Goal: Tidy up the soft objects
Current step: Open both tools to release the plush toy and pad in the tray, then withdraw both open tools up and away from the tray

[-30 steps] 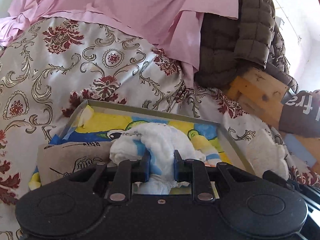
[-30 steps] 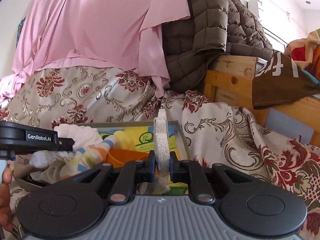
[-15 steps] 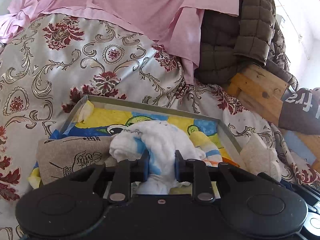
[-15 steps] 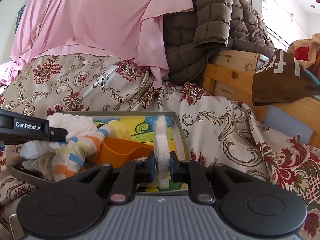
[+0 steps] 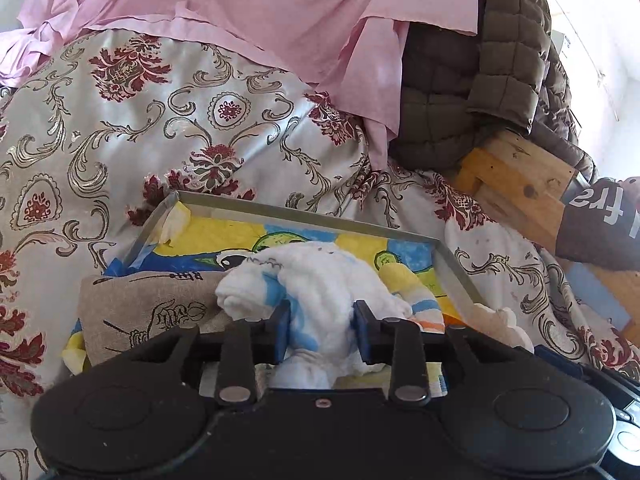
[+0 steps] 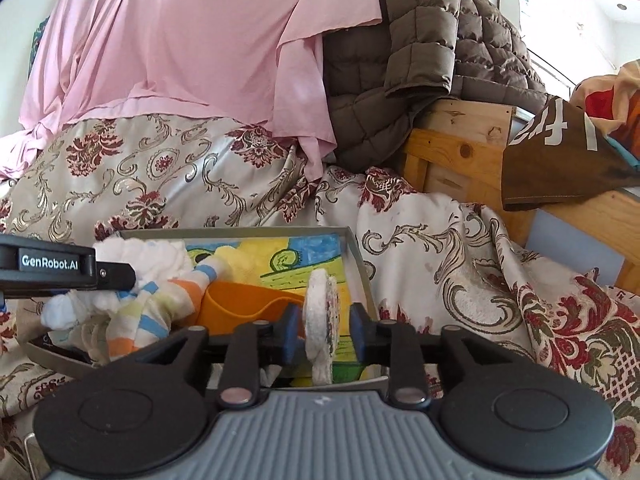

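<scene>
A grey metal tray point(image 5: 304, 214) with a yellow and blue picture liner lies on the patterned bedspread; it also shows in the right wrist view point(image 6: 352, 252). My left gripper point(image 5: 322, 332) holds a white fluffy striped cloth point(image 5: 320, 280) over the tray, its jaws wide around the cloth. The same cloth shows in the right wrist view point(image 6: 136, 300). My right gripper point(image 6: 324, 332) has its jaws parted around a thin white pad point(image 6: 320, 312) that stands on edge over the tray's right side, with gaps on both sides.
A beige printed cloth point(image 5: 148, 308) lies in the tray's left part and an orange cup point(image 6: 244, 308) in its middle. A pink sheet point(image 6: 192, 44), a brown quilted jacket point(image 6: 404, 60) and a wooden frame point(image 6: 452, 148) rise behind. A brown cloth point(image 6: 560, 160) hangs at right.
Both grippers have moved down and forward over the tray. The right jaws, shut on the white pad before, have opened. The left jaws have widened around the fluffy cloth.
</scene>
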